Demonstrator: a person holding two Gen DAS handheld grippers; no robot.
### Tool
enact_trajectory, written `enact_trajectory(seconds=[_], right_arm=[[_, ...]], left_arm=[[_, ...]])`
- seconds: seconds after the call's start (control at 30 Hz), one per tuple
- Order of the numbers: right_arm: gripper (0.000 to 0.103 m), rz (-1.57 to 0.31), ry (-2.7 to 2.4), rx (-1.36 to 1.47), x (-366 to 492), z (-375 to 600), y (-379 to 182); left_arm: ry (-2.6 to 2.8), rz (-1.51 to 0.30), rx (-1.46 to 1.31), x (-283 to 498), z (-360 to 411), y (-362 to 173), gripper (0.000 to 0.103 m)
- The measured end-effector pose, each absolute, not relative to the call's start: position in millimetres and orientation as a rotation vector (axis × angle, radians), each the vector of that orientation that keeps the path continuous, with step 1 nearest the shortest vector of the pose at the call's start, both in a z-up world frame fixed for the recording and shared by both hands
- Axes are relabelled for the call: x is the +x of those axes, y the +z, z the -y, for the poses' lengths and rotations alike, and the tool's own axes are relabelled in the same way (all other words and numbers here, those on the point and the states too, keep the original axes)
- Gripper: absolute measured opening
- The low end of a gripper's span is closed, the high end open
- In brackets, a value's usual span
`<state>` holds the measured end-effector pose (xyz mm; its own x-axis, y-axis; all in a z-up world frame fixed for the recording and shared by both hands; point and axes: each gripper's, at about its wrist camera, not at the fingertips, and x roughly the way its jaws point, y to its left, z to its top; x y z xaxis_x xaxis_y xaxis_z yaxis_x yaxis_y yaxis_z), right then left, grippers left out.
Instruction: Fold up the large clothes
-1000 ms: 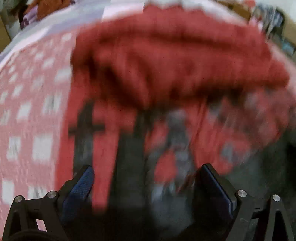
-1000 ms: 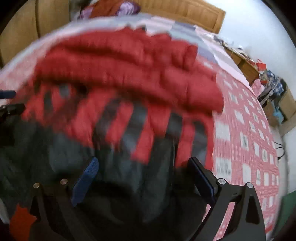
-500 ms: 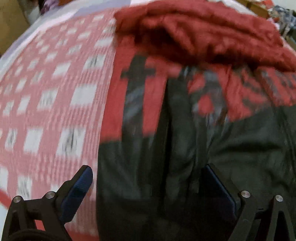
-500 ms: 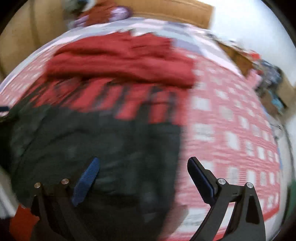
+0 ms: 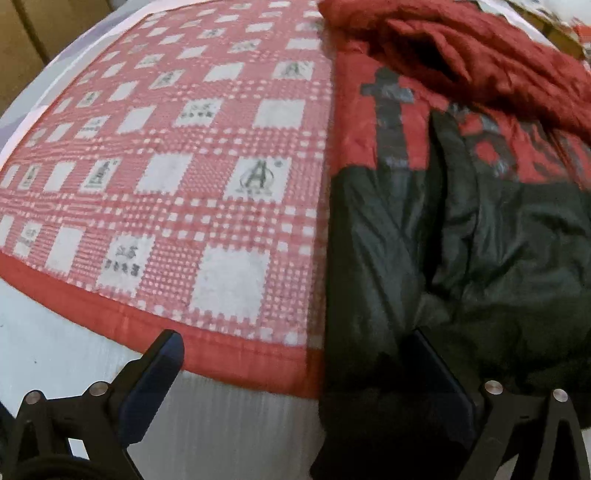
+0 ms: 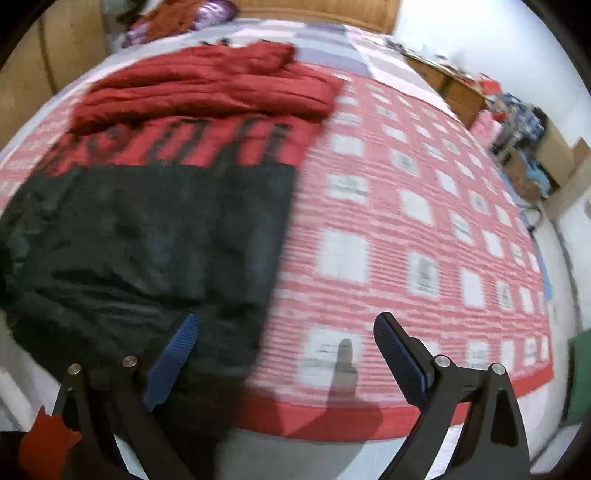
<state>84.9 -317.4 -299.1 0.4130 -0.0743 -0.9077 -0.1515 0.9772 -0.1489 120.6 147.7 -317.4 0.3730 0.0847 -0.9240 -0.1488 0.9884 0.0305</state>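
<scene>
A large padded jacket lies on the bed, black at its near end (image 5: 480,258) (image 6: 147,240) and red with dark lettering further back. Its red upper part (image 5: 480,55) (image 6: 207,88) is folded down in a thick roll across the far end. My left gripper (image 5: 295,373) is open at the jacket's near left corner, its right finger over the black hem and its left finger over the blanket's red border. My right gripper (image 6: 284,354) is open at the near right corner, with the left finger above the black hem and the right finger over the blanket.
A red and white checked blanket (image 5: 184,166) (image 6: 424,229) covers the bed, with a red border along the near edge. Wooden furniture and cluttered boxes (image 6: 517,122) stand to the right of the bed. More clothes (image 6: 177,18) lie by the wooden headboard.
Both grippers have pulled back from over the jacket's folded red part to its near black hem, the left one shifting left and the right one shifting right. Both stay open.
</scene>
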Motion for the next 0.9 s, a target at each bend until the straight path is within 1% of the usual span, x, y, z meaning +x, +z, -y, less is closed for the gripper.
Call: enact_trajectory(seconds=[0.07,0.17,0.4,0.57,0.8,0.9], right_arm=[[0.097,-1.167,0.051,-0.271,73.3,308.8,-303.8],[0.097,-1.17,-0.044,-0.159,70.0,331.7,-300.6],[0.097,-1.138,-0.146,-0.194,47.0,322.1,-278.2],[0.097,-1.154,-0.17,-0.178,26.7,312.6,-276.6],[0.097,-1.171,-0.158,-0.194,9.9,289.2,-282.6],[0.097,-1.169,-0.166,-0.2,5.4,286.5,-282.8]], left_arm=[[0.14,-1.172,-0.087,114.2,-155.0,-317.4,0.102],[0.117,-1.16,-0.077,109.3,-163.8,-313.6,0.102],[0.133,-1.183,-0.036,83.0,-190.5,-306.4,0.101],[0.012,-1.173,0.01,66.5,-171.5,-303.8,0.101],[-0.026,-1.185,0.083,49.4,-140.8,-324.4,0.101],[0.037,-1.167,0.011,60.1,-146.4,-325.7,0.099]])
